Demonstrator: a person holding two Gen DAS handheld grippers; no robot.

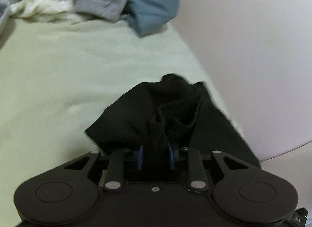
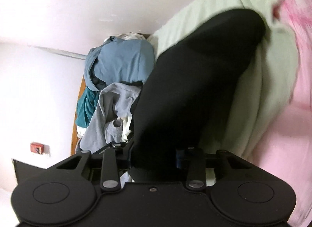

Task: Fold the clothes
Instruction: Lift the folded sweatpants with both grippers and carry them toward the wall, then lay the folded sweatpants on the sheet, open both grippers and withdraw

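Low in the left view, the left gripper (image 1: 155,155) is pinched tight on a bunched edge of the black garment (image 1: 156,108), lying on the pale green sheet (image 1: 58,70). The right gripper (image 2: 156,158) has it between half-closed jaws (contact unclear), likely 2 corners for spreading. Unfolded clothes (image 2: 117,70) wait centre left.

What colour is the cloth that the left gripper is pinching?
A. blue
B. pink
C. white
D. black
D: in the left wrist view the left gripper has its blue pads closed on a bunched fold of the black cloth, which lies on the pale green sheet.
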